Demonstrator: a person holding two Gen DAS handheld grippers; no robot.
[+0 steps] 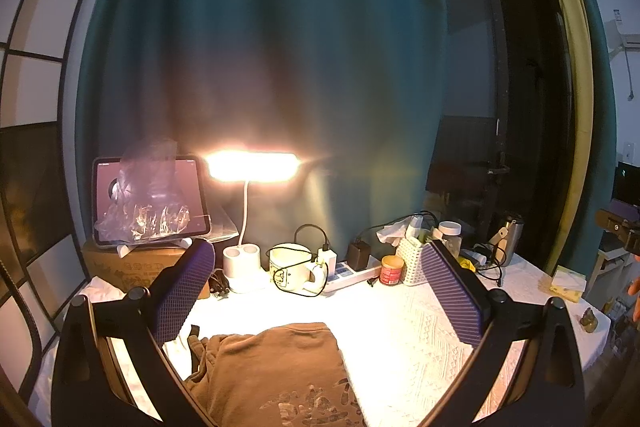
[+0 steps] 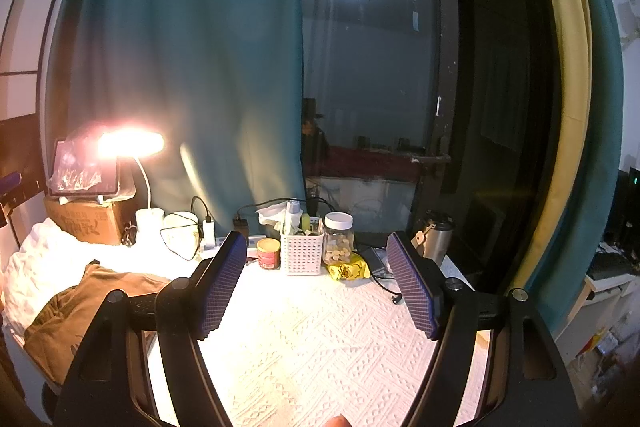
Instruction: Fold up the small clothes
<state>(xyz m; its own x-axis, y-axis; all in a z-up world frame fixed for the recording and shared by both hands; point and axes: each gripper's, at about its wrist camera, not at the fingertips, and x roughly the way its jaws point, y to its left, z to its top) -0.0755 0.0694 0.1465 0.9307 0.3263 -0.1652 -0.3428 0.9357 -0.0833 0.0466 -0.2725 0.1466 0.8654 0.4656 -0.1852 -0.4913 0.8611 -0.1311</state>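
The brown garment point(image 1: 276, 375) lies on the near left part of the table, partly folded into a rough block, with a pale print on its upper face and bunched layers along its left edge; in the right wrist view it point(image 2: 76, 311) sits well to the left, resting on the white patterned cloth point(image 2: 320, 339) beside crumpled white fabric point(image 2: 36, 267). You should expect it to behave as light, soft and limp: it will sag and slide over itself when lifted, so take hold at an edge or corner where the layers stack, pinching all layers together, not the flat middle. Your left gripper point(image 1: 316, 291) hovers above the garment's far edge with its 2 purple pads spread wide and nothing between them. Your right gripper point(image 2: 320, 283) is likewise spread wide and empty, over bare cloth well apart from the garment. Farther off, along the back of the table, stand a lit desk lamp point(image 1: 252, 167), a mug point(image 1: 290, 267) draped with a black cable, a power strip point(image 1: 352, 273), a small red tin point(image 1: 391, 270), a white perforated basket point(image 2: 301, 253), a clear jar point(image 2: 339, 237) and a steel tumbler point(image 2: 437, 241). A tablet point(image 1: 148, 201) on a cardboard box point(image 1: 120, 267) occupies the far left, before a teal curtain point(image 1: 260, 47).
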